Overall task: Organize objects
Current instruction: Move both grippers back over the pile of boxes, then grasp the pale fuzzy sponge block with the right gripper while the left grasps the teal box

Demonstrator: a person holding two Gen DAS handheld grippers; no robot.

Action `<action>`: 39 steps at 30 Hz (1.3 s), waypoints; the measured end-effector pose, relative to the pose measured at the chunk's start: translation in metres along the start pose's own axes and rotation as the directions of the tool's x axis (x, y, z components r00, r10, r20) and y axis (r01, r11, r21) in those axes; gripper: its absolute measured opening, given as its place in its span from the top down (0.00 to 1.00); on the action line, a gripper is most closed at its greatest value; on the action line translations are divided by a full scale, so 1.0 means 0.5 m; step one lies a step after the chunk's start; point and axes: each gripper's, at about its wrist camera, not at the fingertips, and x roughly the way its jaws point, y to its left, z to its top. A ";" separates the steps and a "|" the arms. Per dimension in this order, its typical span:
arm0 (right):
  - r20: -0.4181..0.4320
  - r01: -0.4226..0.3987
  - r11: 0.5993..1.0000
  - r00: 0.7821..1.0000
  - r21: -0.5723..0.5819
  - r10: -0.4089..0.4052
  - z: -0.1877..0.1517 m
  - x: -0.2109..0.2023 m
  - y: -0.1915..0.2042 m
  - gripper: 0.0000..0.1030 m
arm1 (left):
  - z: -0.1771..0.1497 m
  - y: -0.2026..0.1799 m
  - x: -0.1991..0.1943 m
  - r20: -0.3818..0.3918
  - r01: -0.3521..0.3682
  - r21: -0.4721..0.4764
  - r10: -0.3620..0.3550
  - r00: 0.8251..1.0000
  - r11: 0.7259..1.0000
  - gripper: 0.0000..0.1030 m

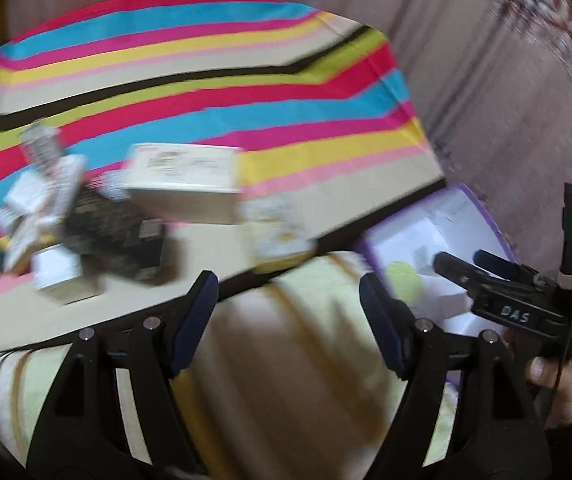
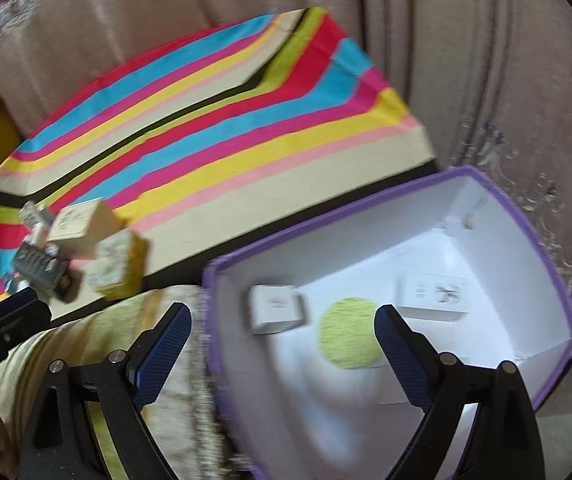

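We look down on a striped cloth (image 2: 214, 128) in red, blue, pink, yellow and cream bands, spread flat, with a pale green-and-cream striped fabric (image 1: 286, 352) lying at its near edge. Beside the cloth's right corner sits a purple box (image 2: 557, 276) with a white inside, open at the top. In it we see a flat white carton (image 2: 433, 296) toward the far wall, a small white box (image 2: 276, 308) near the left wall, and a yellow-green ball (image 2: 347, 334) between them on the floor of the box.

On the cloth's left part lies a huddle of packages: a cream box (image 1: 184, 182) on top, a dark printed pack (image 1: 114, 240) touching it, a yellow-edged box (image 2: 118, 266) just beside, and a few white cartons we cannot make out through the blur.

Our left gripper (image 1: 287, 312) hangs over the striped fabric with its jaws apart and nothing between them. Our right gripper (image 2: 284, 344) is over the purple box, jaws wide apart and empty, with the ball seemingly lying loose below them. A hand (image 1: 561, 388) grips the right tool's handle.
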 end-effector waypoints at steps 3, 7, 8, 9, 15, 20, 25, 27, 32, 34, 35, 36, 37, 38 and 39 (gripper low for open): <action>-0.009 -0.029 0.999 1.000 -0.040 0.029 0.003 0.011 0.051 0.07 | -0.014 0.060 -0.029 0.021 -0.029 -0.050 0.030 0.999 0.998 0.26; -0.025 -0.067 0.994 0.998 -0.084 0.065 0.004 0.023 0.109 0.06 | -0.037 0.139 -0.066 0.043 -0.078 -0.116 0.084 0.996 0.990 0.25; -0.028 -0.070 0.993 0.997 -0.097 0.068 0.004 0.027 0.123 0.06 | -0.043 0.158 -0.073 0.045 -0.088 -0.132 0.095 0.994 0.987 0.23; -0.035 -0.072 0.991 0.997 -0.112 0.069 0.004 0.031 0.137 0.06 | -0.049 0.176 -0.079 0.045 -0.096 -0.147 0.103 0.994 0.984 0.23; -0.061 -0.081 0.981 0.996 -0.178 0.071 0.011 0.055 0.205 0.06 | -0.078 0.272 -0.119 0.052 -0.134 -0.234 0.150 0.987 0.963 0.22; -0.093 -0.066 0.968 0.995 -0.242 0.044 0.017 0.088 0.256 0.06 | -0.090 0.359 -0.144 0.051 -0.182 -0.315 0.209 0.977 0.931 0.18; -0.129 -0.051 0.962 0.992 -0.268 0.016 0.029 0.127 0.282 0.06 | -0.098 0.439 -0.159 0.041 -0.211 -0.397 0.247 0.968 0.893 0.17; -0.139 -0.044 0.960 0.990 -0.276 0.006 0.033 0.141 0.288 0.06 | -0.096 0.465 -0.159 0.038 -0.218 -0.420 0.257 0.966 0.881 0.17; -0.163 -0.035 0.953 0.987 -0.302 -0.015 0.038 0.173 0.303 0.06 | -0.067 0.510 -0.136 -0.008 -0.243 -0.378 0.260 0.966 0.893 0.17; -0.171 -0.033 0.953 0.985 -0.302 -0.020 0.042 0.184 0.304 0.07 | -0.048 0.519 -0.119 -0.028 -0.237 -0.312 0.241 0.970 0.920 0.17; -0.170 -0.031 0.954 0.985 -0.299 -0.022 0.044 0.185 0.303 0.09 | -0.040 0.522 -0.112 -0.040 -0.252 -0.276 0.251 0.967 0.927 0.17; -0.169 -0.027 0.955 0.985 -0.295 -0.024 0.047 0.188 0.302 0.10 | -0.031 0.525 -0.103 -0.046 -0.264 -0.230 0.261 0.964 0.937 0.17; -0.171 -0.027 0.956 0.985 -0.292 -0.024 0.047 0.190 0.302 0.13 | -0.024 0.527 -0.095 -0.051 -0.264 -0.189 0.259 0.965 0.946 0.16; -0.176 -0.028 0.957 0.984 -0.289 -0.024 0.048 0.195 0.302 0.17 | -0.018 0.531 -0.085 -0.064 -0.270 -0.153 0.263 0.963 0.951 0.16; -0.181 -0.029 0.957 0.983 -0.288 -0.025 0.048 0.200 0.303 0.19 | -0.013 0.536 -0.075 -0.076 -0.284 -0.119 0.276 0.958 0.952 0.16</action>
